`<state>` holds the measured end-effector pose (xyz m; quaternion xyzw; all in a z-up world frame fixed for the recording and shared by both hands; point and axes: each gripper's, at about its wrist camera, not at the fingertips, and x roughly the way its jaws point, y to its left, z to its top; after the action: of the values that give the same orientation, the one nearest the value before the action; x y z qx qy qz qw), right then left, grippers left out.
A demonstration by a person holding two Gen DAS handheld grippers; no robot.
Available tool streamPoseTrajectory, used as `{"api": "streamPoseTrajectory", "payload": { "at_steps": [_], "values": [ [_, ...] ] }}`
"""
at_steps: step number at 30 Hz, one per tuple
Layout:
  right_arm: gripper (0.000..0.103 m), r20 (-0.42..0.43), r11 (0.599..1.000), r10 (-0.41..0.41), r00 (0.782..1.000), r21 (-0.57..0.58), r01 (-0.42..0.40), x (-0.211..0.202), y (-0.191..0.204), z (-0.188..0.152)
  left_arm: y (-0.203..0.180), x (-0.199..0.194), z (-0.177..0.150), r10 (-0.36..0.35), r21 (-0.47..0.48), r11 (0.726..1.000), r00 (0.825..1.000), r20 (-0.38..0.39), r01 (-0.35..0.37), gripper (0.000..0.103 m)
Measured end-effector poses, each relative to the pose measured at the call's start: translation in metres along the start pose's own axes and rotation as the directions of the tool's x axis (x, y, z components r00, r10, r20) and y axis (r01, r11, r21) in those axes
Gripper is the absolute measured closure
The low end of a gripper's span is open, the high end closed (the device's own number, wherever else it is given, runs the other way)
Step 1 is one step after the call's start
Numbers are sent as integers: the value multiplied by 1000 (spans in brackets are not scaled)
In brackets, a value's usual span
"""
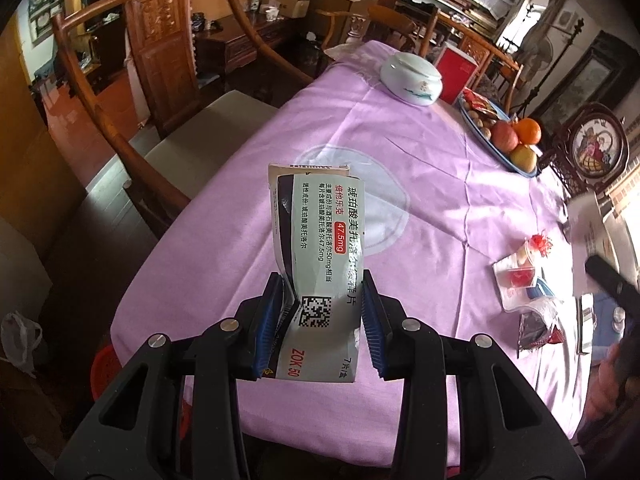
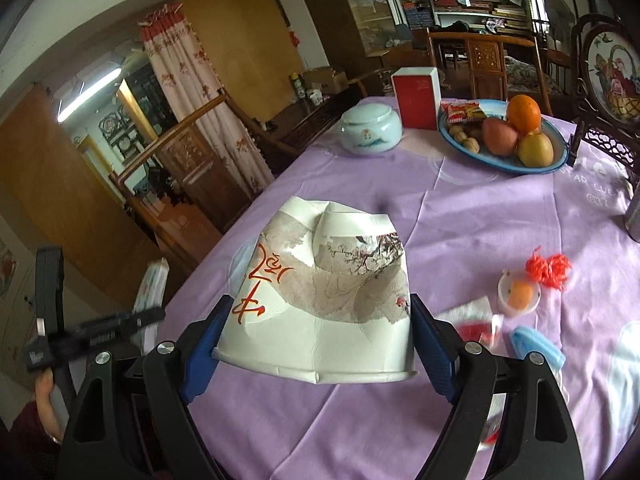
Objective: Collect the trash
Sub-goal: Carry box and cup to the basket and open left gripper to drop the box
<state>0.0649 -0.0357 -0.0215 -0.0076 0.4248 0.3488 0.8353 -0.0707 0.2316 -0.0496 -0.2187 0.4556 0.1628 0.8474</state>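
The left gripper (image 1: 322, 320) has its blue-padded jaws clamped on a crumpled white medicine box with red and black print (image 1: 318, 264), held above the lilac tablecloth (image 1: 440, 184). The right gripper (image 2: 320, 340) pinches a squashed white paper cup with a painted blossom design (image 2: 328, 292) over the same cloth. Further out lie a blue face mask (image 2: 538, 346), a small plastic cup holding something orange (image 2: 519, 293) and a blue fruit plate (image 2: 504, 164).

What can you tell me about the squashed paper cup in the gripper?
The paper cup is white with a brownish ink painting of blossom branches and red brush writing. It is crushed flat and creased, its rolled rim toward the camera and its base pointing away. The right gripper pinches it from both sides between blue pads, holding it above the purple tablecloth.
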Motion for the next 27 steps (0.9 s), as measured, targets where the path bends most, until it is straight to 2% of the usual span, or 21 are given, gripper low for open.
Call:
{"api": "streamPoseTrajectory", "payload": {
  "at_steps": [7, 12, 18, 20, 23, 27],
  "values": [
    [19, -67, 1000, 9, 998, -15, -10, 11, 15, -11, 48, -12, -16, 45, -108, 993, 999, 11, -44, 63],
    [19, -106, 996, 45, 993, -69, -53, 28, 43, -8, 96, -27, -36, 107, -218, 971, 994, 11, -102, 63],
    [19, -160, 976, 106, 981, -172, -133, 52, 97, -4, 163, -52, -77, 202, -366, 910, 979, -12, -192, 63],
    [19, -178, 964, 128, 976, -207, -164, 58, 120, -5, 190, -59, -99, 225, -426, 878, 974, -36, -219, 63],
    [19, -205, 947, 154, 966, -248, -204, 66, 149, -6, 217, -66, -126, 248, -485, 837, 966, -74, -252, 64],
    [19, -235, 927, 175, 956, -289, -241, 74, 182, -10, 244, -72, -153, 244, -544, 796, 963, -113, -266, 64]
  ]
}}
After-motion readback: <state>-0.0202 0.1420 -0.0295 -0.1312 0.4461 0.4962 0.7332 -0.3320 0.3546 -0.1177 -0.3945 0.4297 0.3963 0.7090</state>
